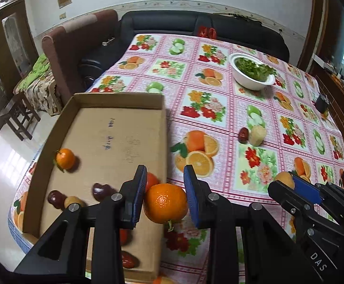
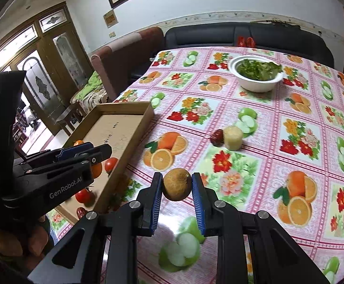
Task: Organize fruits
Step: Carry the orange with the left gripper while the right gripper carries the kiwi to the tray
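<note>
At the far left of my left wrist view sits a shallow brown cardboard tray (image 1: 115, 127) on the counter (image 1: 219, 108), which is covered by a pink checked cloth printed with fruit and flowers. Inside the tray I see a small orange mandarin with a green leaf (image 1: 65, 158) near the left wall, two dark red jujubes (image 1: 101, 191) nearer me, a pale yellowish round fruit (image 1: 72, 201) touching one of them, and red tomatoes (image 1: 127, 260) partly hidden behind my tool.

My left gripper (image 1: 165, 198) has its blue-padded jaws pinching a round orange tangerine (image 1: 165, 203), held over the tray's right edge.

Further right, out on the cloth, a dark red jujube (image 1: 243, 135) lies touching a pale yellow cut cylinder of fruit (image 1: 257, 135). Behind them stands a white bowl of chopped green leaves (image 1: 252, 71).

My right gripper (image 2: 177, 190) has its jaws pressed on a brown, rough-skinned round fruit (image 2: 177, 184), lifted above the cloth just right of the tray (image 2: 124, 118). In the right wrist view my left gripper (image 2: 84, 152) shows at the left, over the tray.
</note>
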Action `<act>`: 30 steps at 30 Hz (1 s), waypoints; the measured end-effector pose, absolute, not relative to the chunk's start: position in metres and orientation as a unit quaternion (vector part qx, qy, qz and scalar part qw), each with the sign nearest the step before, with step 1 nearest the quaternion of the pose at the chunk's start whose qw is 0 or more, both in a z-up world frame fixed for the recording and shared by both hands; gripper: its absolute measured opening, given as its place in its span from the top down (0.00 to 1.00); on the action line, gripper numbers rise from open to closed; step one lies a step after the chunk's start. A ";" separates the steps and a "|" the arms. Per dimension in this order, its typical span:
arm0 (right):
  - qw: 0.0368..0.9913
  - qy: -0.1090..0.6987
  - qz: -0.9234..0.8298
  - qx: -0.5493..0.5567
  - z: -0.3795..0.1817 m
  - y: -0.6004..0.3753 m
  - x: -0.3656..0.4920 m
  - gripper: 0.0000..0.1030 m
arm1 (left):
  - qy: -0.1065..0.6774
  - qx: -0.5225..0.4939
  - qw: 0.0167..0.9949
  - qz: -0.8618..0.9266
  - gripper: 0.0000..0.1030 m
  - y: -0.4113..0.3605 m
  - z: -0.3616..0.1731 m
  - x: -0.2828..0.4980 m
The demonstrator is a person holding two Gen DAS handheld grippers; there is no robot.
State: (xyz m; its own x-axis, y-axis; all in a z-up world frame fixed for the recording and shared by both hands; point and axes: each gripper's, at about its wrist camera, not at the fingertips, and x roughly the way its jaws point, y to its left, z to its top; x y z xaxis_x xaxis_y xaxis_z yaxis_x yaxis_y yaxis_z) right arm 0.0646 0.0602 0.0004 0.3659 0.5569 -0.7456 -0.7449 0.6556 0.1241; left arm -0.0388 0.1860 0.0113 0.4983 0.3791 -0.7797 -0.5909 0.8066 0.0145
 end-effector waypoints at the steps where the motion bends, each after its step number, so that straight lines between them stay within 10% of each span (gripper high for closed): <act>1: 0.816 0.398 0.401 -0.120 0.000 0.065 0.064 0.76 | 0.413 -0.131 0.855 0.285 0.71 0.190 0.011 -0.041; 30: 0.749 0.418 0.488 -0.164 -0.030 0.216 0.051 0.76 | 0.424 -0.238 0.802 0.347 0.71 0.310 -0.025 -0.095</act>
